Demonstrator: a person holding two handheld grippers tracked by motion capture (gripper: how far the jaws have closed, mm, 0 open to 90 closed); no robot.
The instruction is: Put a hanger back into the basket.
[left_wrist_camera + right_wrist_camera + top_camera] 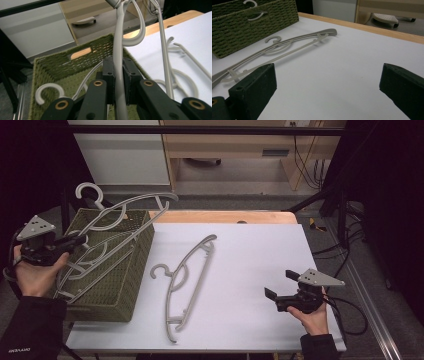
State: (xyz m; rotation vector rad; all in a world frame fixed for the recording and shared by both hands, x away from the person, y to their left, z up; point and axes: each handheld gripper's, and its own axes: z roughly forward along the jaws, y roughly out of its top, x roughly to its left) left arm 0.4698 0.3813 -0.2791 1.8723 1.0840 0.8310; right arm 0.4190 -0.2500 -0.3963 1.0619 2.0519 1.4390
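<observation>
Open white tabletop (250, 270) right of the lying hanger (187, 277) — basket (127, 285) crowded.

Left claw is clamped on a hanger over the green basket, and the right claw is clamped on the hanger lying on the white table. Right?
Not quite. The right claw is open and holds nothing; the right gripper view shows the flat hanger on the white table apart from it. The left claw is indeed clamped on a hanger over the green basket.

grey hanger (117, 65) | tilted | raised over green basket (131, 285)
</observation>
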